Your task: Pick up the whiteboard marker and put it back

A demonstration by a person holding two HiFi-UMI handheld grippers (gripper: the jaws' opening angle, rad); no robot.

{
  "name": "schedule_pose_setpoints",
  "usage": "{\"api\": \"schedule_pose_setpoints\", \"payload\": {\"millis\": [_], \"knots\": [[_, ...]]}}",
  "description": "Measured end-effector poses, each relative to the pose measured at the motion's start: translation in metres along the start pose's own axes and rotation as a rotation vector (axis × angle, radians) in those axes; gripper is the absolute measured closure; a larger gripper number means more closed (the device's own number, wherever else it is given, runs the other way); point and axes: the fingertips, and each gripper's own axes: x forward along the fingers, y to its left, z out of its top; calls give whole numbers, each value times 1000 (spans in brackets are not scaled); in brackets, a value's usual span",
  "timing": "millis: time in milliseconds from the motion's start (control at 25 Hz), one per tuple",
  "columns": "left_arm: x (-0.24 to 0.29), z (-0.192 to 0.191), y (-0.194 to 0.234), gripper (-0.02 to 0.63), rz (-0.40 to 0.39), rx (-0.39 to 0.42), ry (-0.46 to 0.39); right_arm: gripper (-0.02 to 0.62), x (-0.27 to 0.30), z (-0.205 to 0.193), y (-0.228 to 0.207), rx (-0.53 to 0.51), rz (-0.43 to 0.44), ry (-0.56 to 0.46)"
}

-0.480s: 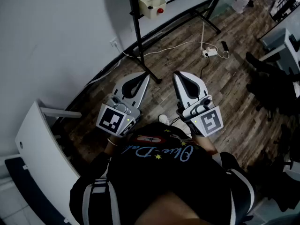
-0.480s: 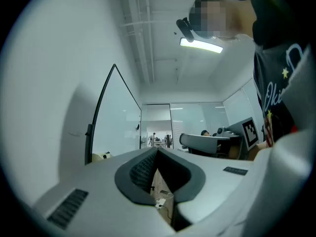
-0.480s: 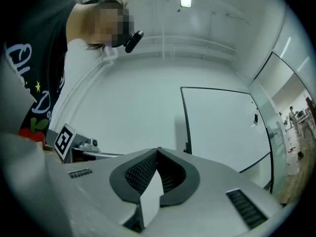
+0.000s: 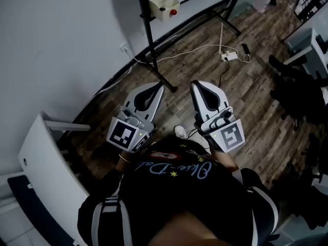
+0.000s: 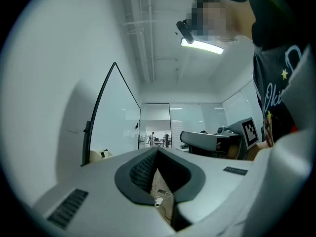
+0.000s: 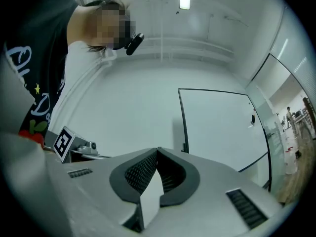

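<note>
No whiteboard marker is clearly in view. A cream holder box (image 4: 165,5) with a red item in it hangs on the black whiteboard stand (image 4: 149,40) at the top of the head view. My left gripper (image 4: 160,86) and right gripper (image 4: 195,84) are held side by side in front of the person's chest, above the wooden floor. Both point away toward the stand. In the left gripper view the left gripper (image 5: 158,150) is shut with nothing in it. The right gripper (image 6: 158,150) is also shut and empty, and the whiteboard (image 6: 222,127) stands ahead of it.
A white power strip (image 4: 230,57) with its cable lies on the floor beyond the grippers. A white tabletop (image 4: 46,158) stands at the left. A desk (image 4: 312,45) and dark items (image 4: 287,70) fill the right side. A grey wall runs along the upper left.
Hardly anything: the head view has shifted a little, and both grippers stay shut in the same spot before the chest.
</note>
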Motion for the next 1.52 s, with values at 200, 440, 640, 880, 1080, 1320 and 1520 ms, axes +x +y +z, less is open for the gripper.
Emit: {"api": "schedule_pose_setpoints", "payload": {"millis": [200, 440, 640, 880, 1080, 1320, 1520], "knots": [[6, -6, -3, 606, 12, 9, 24, 561, -5, -4, -9, 7, 14, -4], [29, 0, -5, 606, 36, 47, -19, 561, -11, -1, -33, -29, 32, -3], [65, -7, -21, 606, 10, 54, 52, 561, -22, 1, -66, -27, 26, -22], [108, -6, -35, 606, 7, 39, 12, 560, -33, -2, -102, -14, 58, -5], [125, -11, -44, 606, 55, 30, 35, 560, -42, 0, -126, -1, 94, -1], [127, -13, -47, 606, 84, 40, 54, 560, -42, -7, -134, 26, 116, -1], [121, -16, -39, 606, 126, 35, 68, 560, -39, -10, -133, 43, 135, -3]]}}
